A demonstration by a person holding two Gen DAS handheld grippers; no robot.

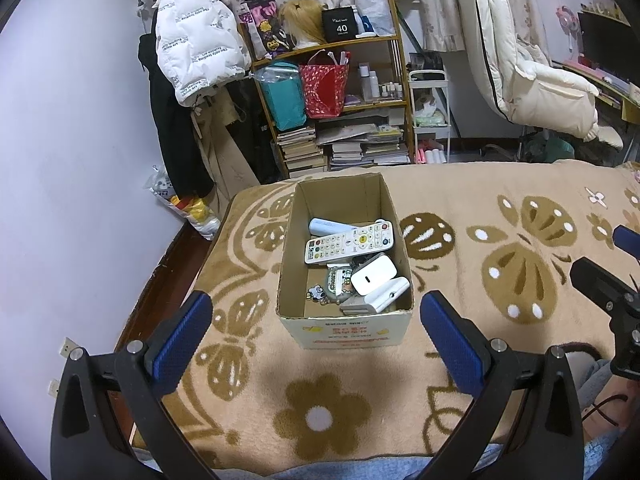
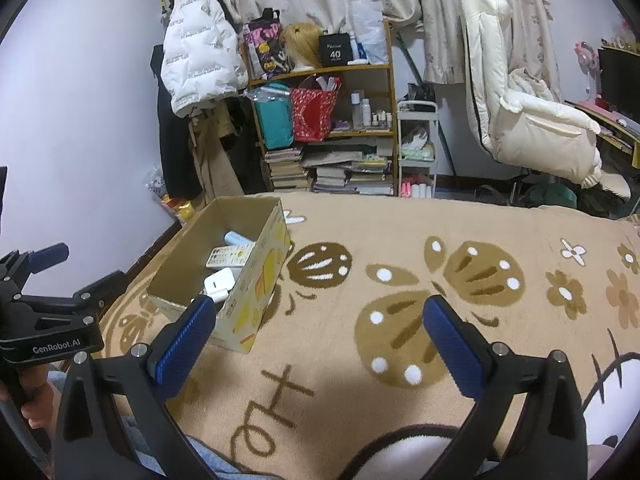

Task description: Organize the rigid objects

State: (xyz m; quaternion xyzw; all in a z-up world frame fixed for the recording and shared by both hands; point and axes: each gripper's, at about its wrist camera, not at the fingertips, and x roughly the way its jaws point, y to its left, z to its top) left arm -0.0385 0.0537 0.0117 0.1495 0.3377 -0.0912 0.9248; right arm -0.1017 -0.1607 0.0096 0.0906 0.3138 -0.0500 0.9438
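An open cardboard box [image 1: 292, 264] stands on the patterned blanket; it also shows in the right wrist view [image 2: 256, 280]. Inside lie a white remote control [image 1: 348, 245], a pale blue tube [image 1: 324, 225], a white charger [image 1: 374, 274], a white block [image 1: 390, 294] and cartoon keychains [image 1: 334, 284]. My left gripper [image 1: 314, 312] is open and empty, just in front of the box. My right gripper [image 2: 318, 316] is open and empty over the bare blanket to the right of the box; it shows at the right edge of the left wrist view [image 1: 612, 276].
The tan blanket with brown butterflies [image 2: 440, 280] covers the bed. Beyond the bed edge stand a cluttered wooden shelf [image 1: 340, 92], hanging jackets [image 1: 192, 40] and a white cart [image 1: 430, 116]. A wall is on the left.
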